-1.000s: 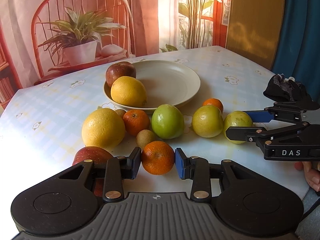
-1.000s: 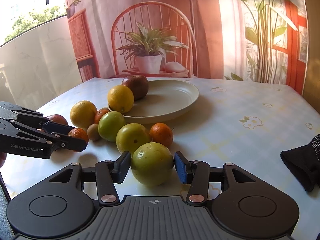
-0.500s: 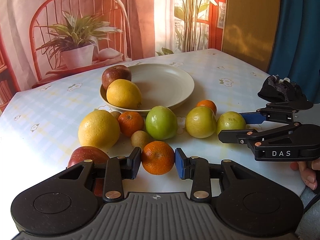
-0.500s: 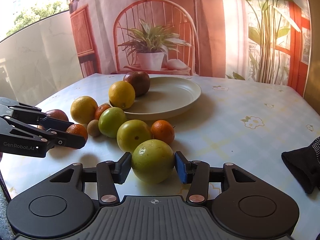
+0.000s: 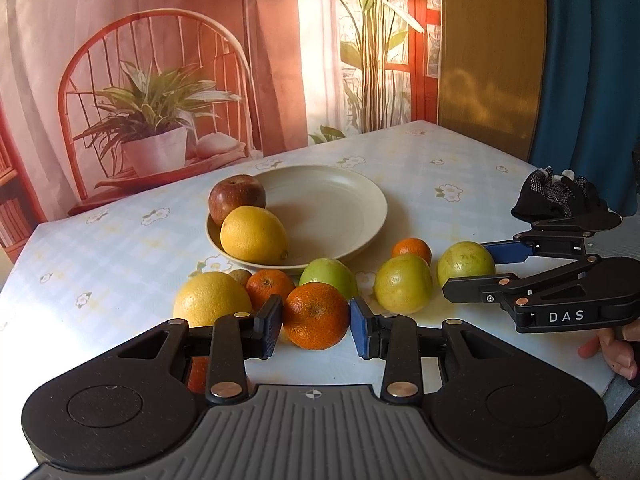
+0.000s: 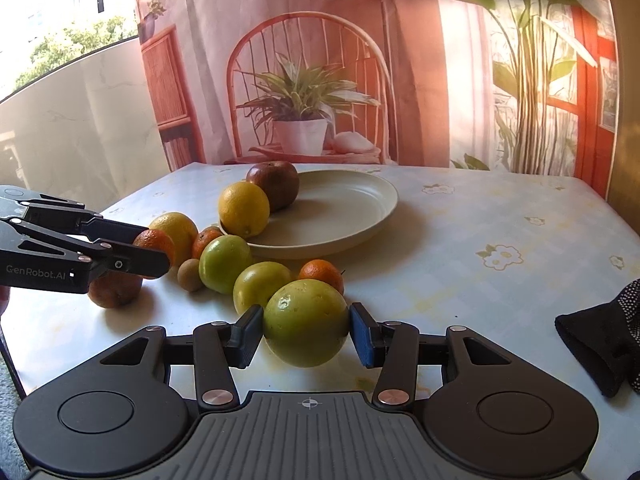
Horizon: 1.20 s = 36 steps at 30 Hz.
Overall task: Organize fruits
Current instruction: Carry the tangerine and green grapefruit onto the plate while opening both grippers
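Observation:
My left gripper [image 5: 316, 322] is shut on an orange [image 5: 316, 312], held just above the table's near edge. To its right, my right gripper [image 5: 466, 271] is shut on a yellow-green fruit [image 5: 464, 261]. The right wrist view shows that fruit [image 6: 306, 322] pinched between both pads, and the left gripper [image 6: 154, 249] at far left with the orange [image 6: 152, 240] over a red apple [image 6: 114, 290]. The cream plate [image 5: 376, 208] holds a dark red apple [image 5: 237, 198] and a lemon [image 5: 254, 234].
In front of the plate lie a large yellow citrus [image 5: 212, 304], a mandarin [image 5: 270, 288], a kiwi [image 6: 190, 274], a green apple [image 5: 328, 276], another yellow-green fruit [image 5: 404, 284] and a small mandarin [image 5: 411, 250]. A black glove [image 5: 560, 196] lies at the right edge. A hand [image 5: 612, 348] holds the right gripper.
The left gripper has lifted the orange a little off the table, so the red apple now shows beneath it. The right gripper keeps its hold on the yellow-green fruit.

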Each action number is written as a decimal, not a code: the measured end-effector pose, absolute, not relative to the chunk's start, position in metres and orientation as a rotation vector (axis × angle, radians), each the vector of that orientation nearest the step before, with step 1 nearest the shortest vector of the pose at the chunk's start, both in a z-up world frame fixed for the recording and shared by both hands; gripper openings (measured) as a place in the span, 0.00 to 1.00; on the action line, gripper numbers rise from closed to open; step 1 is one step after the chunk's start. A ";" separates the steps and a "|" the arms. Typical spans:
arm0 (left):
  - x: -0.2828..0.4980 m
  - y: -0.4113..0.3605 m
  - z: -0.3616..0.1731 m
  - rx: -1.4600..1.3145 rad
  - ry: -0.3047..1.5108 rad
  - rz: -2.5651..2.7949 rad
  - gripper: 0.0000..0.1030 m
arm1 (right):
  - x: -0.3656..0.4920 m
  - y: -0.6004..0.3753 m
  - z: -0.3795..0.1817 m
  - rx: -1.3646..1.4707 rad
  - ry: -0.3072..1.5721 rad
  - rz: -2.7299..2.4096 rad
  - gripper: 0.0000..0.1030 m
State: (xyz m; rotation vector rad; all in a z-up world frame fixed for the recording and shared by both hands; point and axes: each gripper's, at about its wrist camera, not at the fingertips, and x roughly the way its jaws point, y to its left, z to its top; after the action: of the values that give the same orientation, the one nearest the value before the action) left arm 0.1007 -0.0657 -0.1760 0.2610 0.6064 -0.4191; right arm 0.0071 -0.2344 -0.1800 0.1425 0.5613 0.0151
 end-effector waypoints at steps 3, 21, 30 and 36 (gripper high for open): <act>0.103 -0.068 -0.165 0.282 0.561 -0.428 0.37 | 0.007 -0.239 -0.173 0.141 0.553 0.020 0.42; 0.180 -0.065 -0.129 0.213 0.549 -0.451 0.37 | 0.086 -0.258 -0.128 0.052 0.524 0.106 0.42; 0.267 -0.065 -0.138 0.182 0.610 -0.458 0.37 | 0.146 -0.239 -0.145 0.022 0.620 0.196 0.42; 0.317 -0.067 -0.163 0.149 0.707 -0.490 0.37 | 0.168 -0.234 -0.159 0.019 0.673 0.232 0.42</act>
State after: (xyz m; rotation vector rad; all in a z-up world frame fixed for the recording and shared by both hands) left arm 0.3171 -0.0666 -0.1631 0.1488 0.7068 -0.4895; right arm 0.1677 -0.2344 -0.1589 0.0190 0.6729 0.2318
